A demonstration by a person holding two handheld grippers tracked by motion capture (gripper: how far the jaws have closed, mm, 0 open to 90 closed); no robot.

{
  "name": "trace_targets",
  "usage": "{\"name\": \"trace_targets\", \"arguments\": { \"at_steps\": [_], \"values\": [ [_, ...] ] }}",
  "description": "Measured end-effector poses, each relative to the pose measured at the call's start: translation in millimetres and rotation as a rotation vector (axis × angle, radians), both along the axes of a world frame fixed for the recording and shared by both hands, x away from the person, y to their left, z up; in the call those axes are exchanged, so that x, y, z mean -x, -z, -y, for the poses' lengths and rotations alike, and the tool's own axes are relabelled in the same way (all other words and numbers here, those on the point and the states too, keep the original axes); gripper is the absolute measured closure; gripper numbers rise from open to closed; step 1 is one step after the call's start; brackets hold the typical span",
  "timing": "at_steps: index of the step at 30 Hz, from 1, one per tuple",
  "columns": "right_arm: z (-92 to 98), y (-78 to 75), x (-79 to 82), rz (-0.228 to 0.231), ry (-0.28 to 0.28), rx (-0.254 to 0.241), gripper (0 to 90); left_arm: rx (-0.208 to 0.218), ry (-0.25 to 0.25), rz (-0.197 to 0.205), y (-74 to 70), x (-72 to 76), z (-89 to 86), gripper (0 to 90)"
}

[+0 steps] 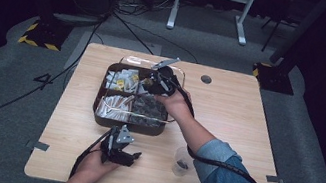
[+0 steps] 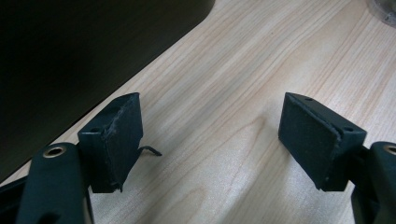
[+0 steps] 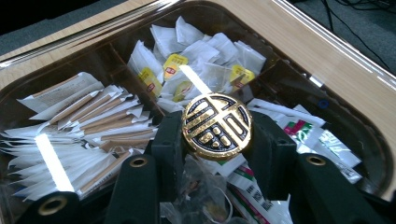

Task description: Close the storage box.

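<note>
One gold-and-black disc [image 3: 216, 126] sits clamped in right claw [image 3: 216, 140] above four-compartment tray [image 1: 98, 105] (left claw [image 2: 210, 140] gapes empty).

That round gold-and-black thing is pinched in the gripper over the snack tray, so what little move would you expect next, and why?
Probably a short lift straight up. The right gripper is shut on the round gold-and-black disc just above the dark divided tray of paper sachets, so raising it first should keep it from snagging them. The plastic cup near the person's forearm might be where it goes.
</note>
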State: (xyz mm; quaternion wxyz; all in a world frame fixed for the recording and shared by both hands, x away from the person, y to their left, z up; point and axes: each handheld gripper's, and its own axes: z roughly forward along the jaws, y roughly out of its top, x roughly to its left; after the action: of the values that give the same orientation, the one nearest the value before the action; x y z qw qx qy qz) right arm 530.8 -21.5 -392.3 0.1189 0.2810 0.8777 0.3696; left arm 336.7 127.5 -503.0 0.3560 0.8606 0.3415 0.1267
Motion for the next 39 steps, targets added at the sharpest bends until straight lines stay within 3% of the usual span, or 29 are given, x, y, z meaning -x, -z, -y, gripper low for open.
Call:
{"name": "trace_targets", "arguments": {
  "at_steps": [24,39],
  "values": [
    [-35.3,24.8,3.4,-0.012,-0.031,0.013,58.7,0.001,0.003,0.0,0.1,0.1,0.0,22.4],
    [-37.0,34.6,1.3,-0.01,-0.029,0.034,58.7,-0.004,0.005,0.003,-0.1,-0.2,-0.3,22.4]
  ]
}}
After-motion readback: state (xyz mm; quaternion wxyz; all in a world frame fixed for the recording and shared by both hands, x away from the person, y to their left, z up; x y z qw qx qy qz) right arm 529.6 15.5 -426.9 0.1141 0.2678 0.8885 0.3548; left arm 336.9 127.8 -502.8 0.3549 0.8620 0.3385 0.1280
